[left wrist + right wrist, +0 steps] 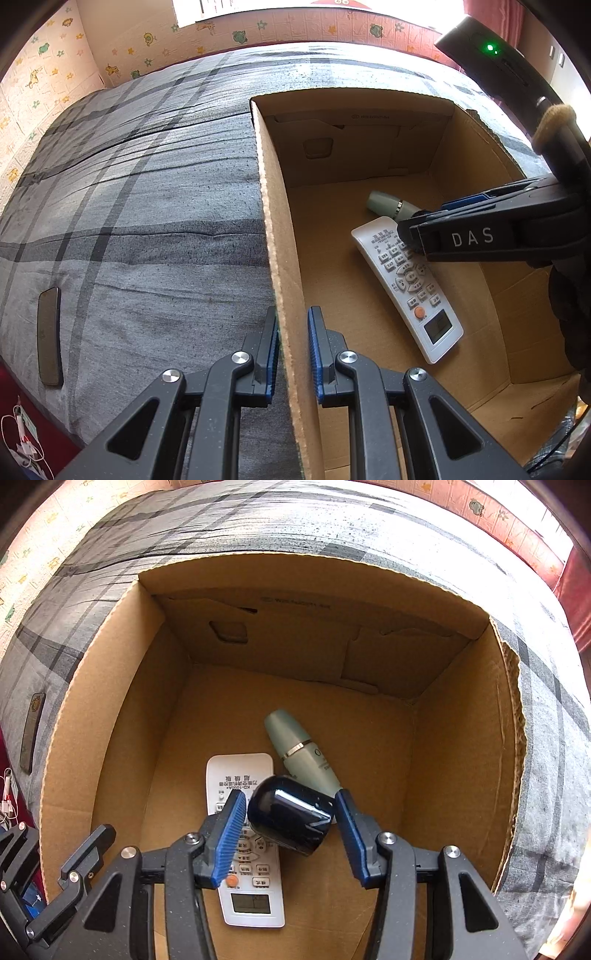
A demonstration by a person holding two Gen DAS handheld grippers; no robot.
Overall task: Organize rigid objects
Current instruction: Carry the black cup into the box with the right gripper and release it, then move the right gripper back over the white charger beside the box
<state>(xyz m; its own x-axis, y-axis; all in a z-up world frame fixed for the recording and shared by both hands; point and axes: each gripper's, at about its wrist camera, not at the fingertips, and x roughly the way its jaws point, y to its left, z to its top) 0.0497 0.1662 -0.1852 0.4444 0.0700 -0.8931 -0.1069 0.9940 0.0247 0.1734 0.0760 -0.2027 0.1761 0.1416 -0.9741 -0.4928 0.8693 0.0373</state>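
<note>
An open cardboard box (110, 716) stands on a grey plaid bed. In it lie a white remote control (255, 893) and a pale green bottle (299, 749). My right gripper (291, 823) is over the box, jaws wide apart, with a glossy dark blue jar (291, 812) between the pads; it touches the left pad, and a gap shows at the right pad. My left gripper (293, 350) straddles the box's left wall (280, 258), its pads close on either side of the cardboard. The right gripper (461, 232), the remote (410, 284) and the bottle (388, 205) show in the left wrist view.
A dark flat phone-like slab (50, 336) lies on the bed (147, 192) left of the box; it also shows in the right wrist view (32, 731). White cables (22, 439) lie on the red floor at lower left. A papered wall runs behind the bed.
</note>
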